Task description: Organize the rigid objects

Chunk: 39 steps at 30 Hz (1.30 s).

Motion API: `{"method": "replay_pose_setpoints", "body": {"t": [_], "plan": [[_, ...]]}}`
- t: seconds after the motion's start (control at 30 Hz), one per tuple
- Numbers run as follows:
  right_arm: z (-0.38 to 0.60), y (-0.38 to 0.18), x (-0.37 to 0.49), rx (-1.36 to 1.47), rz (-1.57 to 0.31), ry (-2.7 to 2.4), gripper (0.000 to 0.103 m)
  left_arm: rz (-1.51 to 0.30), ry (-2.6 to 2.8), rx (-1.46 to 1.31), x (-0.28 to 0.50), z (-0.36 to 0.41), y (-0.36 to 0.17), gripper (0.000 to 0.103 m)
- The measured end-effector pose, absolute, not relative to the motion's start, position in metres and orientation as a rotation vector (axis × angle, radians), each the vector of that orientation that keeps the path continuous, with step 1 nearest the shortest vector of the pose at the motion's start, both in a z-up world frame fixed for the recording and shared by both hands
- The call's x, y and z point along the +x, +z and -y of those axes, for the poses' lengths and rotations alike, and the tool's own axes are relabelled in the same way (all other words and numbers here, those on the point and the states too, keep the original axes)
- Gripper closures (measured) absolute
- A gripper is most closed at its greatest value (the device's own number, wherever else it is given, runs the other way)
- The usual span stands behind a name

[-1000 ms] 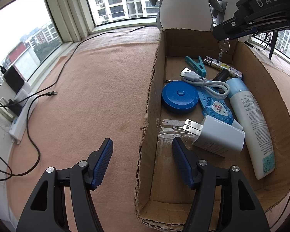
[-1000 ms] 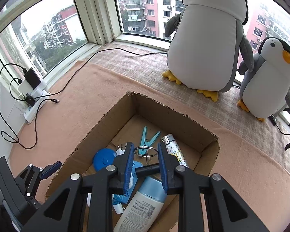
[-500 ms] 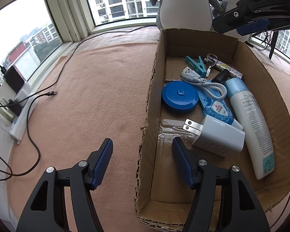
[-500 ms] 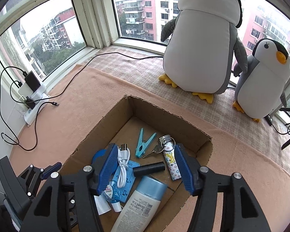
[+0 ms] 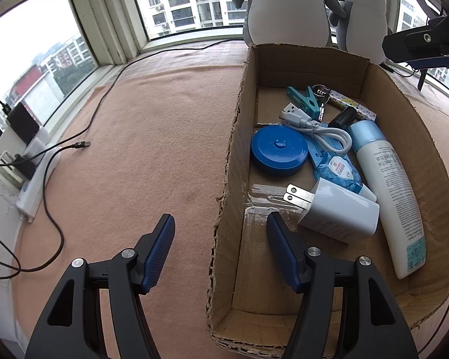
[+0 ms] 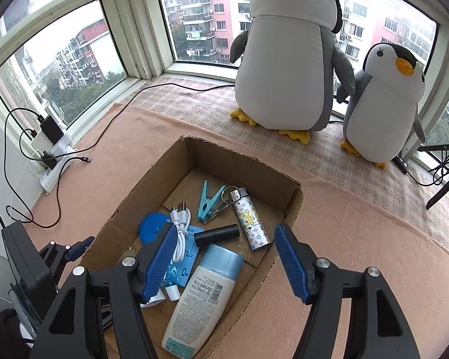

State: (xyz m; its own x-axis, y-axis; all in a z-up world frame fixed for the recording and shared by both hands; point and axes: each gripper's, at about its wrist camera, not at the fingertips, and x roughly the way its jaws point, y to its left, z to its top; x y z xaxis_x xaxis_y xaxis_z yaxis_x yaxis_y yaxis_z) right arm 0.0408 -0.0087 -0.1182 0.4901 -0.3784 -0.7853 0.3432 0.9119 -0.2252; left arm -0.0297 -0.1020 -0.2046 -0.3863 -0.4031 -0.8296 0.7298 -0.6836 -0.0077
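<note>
- Where the left gripper (image 5: 221, 246) hangs, its blue pads stand apart and straddle the near left wall of the cardboard box (image 5: 233, 137); one pad is outside over the blanket (image 5: 152, 137), the other inside. Nothing held.
- Right gripper (image 6: 224, 257) hangs over the box's near end, jaws opening, empty; the bottle cap shows between the pads but below them, untouched.
- Nearest in the box: white charger plug (image 5: 338, 212), prongs toward the left wall, and beside it a long white bottle (image 5: 389, 191) with pale blue cap, lying along the right wall.
- Mid-box: round blue case (image 5: 277, 149), white USB cable (image 5: 314, 125) coiled over a flat blue piece, a blue-and-white packet, possibly floss, label too small to read.
- Far end: black cylinder (image 6: 217, 234), patterned lighter-like tube (image 6: 250, 220), key ring (image 6: 232, 194) touching its top, teal clothespin (image 6: 209, 200) just beside the ring.
- Beyond the box: two plush penguins (image 6: 284, 59) on the sill, power strip (image 6: 57, 161) and cables at left under the window.
</note>
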Motion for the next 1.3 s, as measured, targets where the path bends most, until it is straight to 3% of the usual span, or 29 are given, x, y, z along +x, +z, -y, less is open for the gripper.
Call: {"method": "replay_pose_setpoints", "body": {"t": [0.53, 0.63, 0.83, 1.2, 1.3], "plan": [[-0.007, -0.107, -0.034, -0.016, -0.908, -0.484, 0.037, -0.459, -2.088, 1.083, -0.025, 0.098, -0.19, 0.04], [-0.012, -0.099, -0.046, -0.011, -0.881, -0.494, 0.031, -0.448, -2.099, 1.057, -0.021, 0.095, -0.177, 0.04], [-0.021, -0.084, -0.07, 0.007, -0.843, -0.507, 0.03, -0.394, -2.128, 1.02, -0.011, 0.079, -0.148, 0.04], [-0.037, -0.045, -0.118, 0.012, -0.744, -0.579, 0.019, -0.319, -2.248, 0.82, 0.008, 0.037, -0.055, 0.039], [-0.043, -0.038, -0.131, 0.006, -0.711, -0.599, 0.017, -0.314, -2.263, 0.796, 0.008, 0.026, -0.043, 0.031]]}}
